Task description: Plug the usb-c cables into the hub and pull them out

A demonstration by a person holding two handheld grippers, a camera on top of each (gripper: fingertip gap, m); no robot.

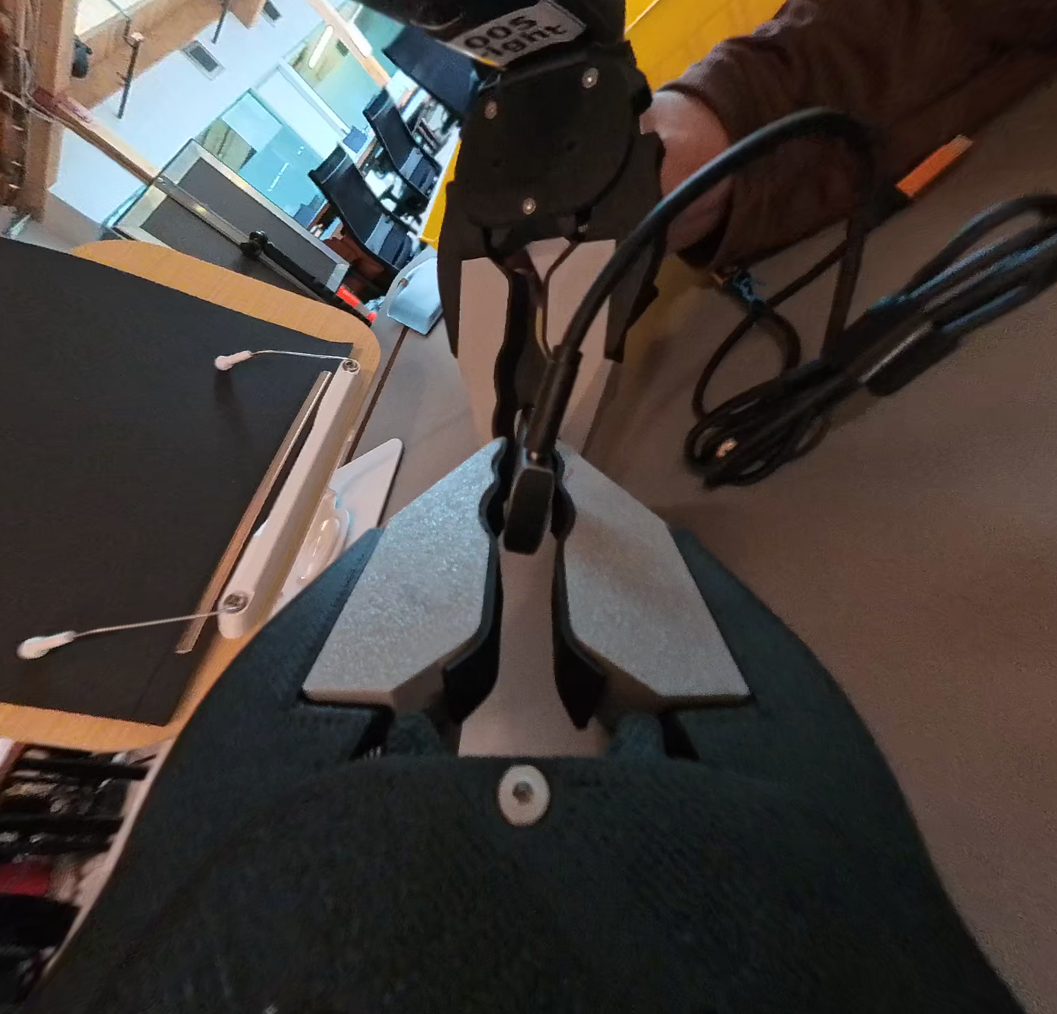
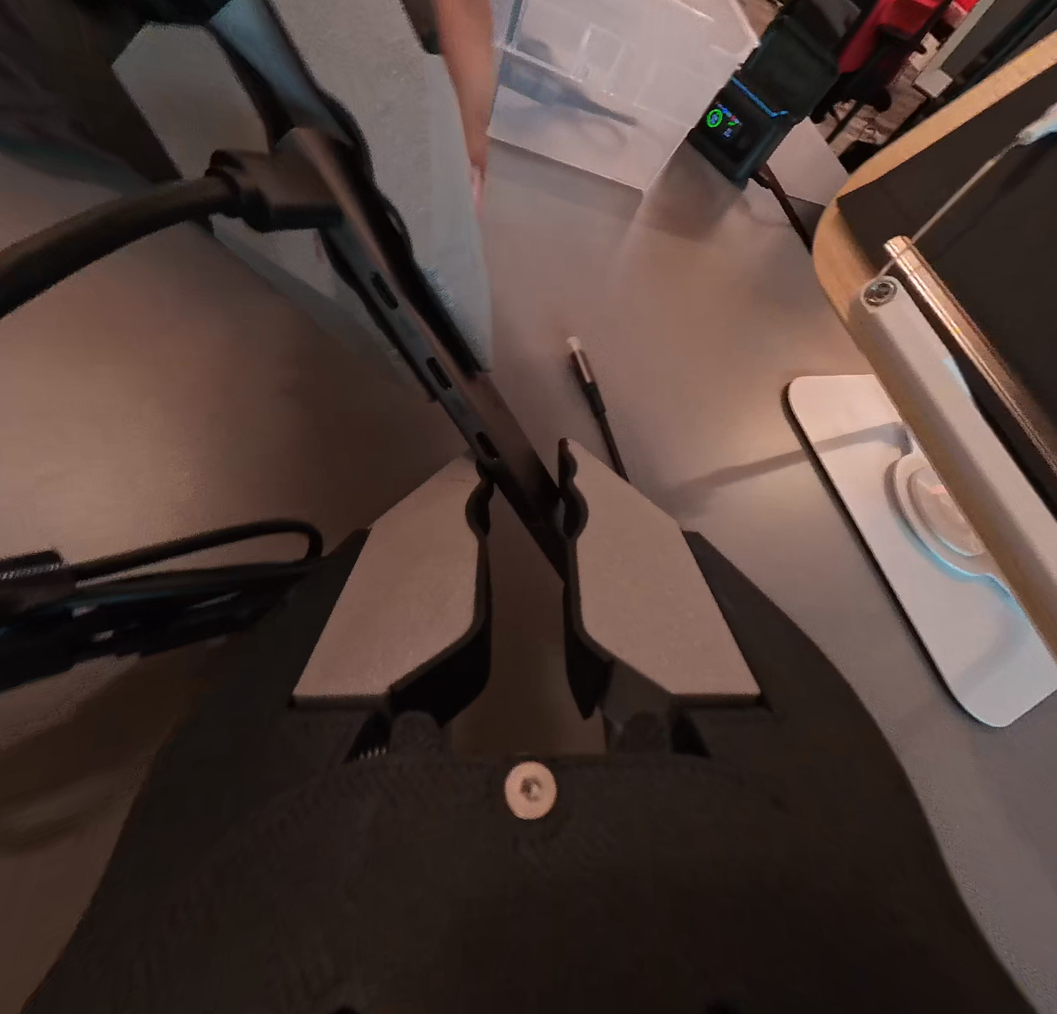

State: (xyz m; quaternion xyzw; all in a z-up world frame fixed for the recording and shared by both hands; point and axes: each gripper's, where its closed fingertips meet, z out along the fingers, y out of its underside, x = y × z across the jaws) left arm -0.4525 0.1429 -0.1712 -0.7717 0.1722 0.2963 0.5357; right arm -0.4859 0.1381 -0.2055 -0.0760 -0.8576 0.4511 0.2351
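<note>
Two tongs clamped on hub (image 2: 434,357), left tongs (image 1: 529,500), right tongs (image 2: 523,494), cable (image 2: 114,208) plugged in.

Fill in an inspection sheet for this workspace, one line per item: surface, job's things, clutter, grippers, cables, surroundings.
Surface: grey table, no spills seen.
Job's things: dark hub held off the table, one plug in its edge, three other ports showing empty.
Clutter: clear box, charger with lit display, white stand base.
Grippers: left gripper and right gripper face each other, each shut on one end of the hub.
Cables: loose cable flat on the table; coiled bundle beside it.
Surroundings: office chairs; a person's hand.
</note>
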